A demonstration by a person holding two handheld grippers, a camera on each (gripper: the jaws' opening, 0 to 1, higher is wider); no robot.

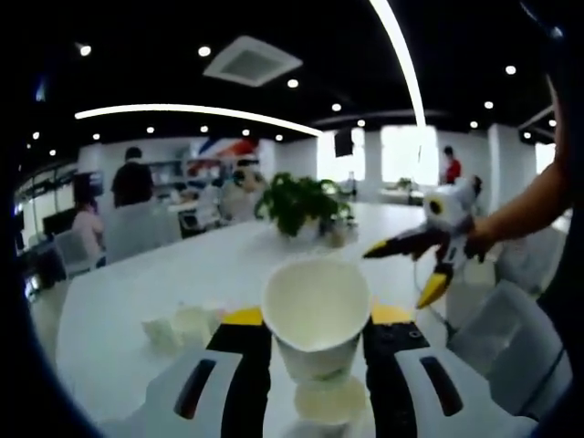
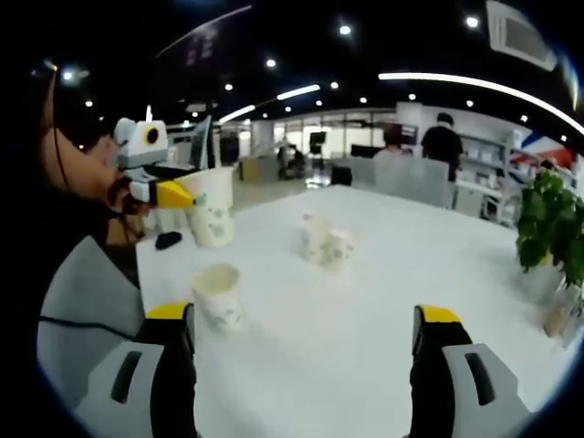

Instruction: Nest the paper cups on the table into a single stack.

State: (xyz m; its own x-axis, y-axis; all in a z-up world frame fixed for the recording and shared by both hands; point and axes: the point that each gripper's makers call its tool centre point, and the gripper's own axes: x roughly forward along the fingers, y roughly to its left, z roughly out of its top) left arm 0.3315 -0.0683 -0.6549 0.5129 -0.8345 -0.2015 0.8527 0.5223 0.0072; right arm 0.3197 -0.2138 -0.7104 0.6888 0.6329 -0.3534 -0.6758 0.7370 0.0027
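Note:
My left gripper (image 1: 316,319) is shut on a white paper cup (image 1: 316,310), held upright above the white table (image 1: 182,274). Directly under it a second cup (image 1: 321,401) stands on the table. A small cluster of cups (image 1: 182,324) sits to the left, blurred. In the right gripper view the left gripper (image 2: 182,196) holds the printed cup (image 2: 212,208) above the standing cup (image 2: 217,297), and two cups (image 2: 324,242) sit close together mid-table. My right gripper (image 2: 303,312) is open and holds nothing; it hovers at the right as the other gripper (image 1: 406,271), held by a hand.
A potted plant (image 1: 297,205) stands further along the table and also near the right edge (image 2: 547,228). A small black object (image 2: 167,240) lies by the table's far-left edge. Grey chairs (image 1: 511,356) line the table, and people stand in the office behind.

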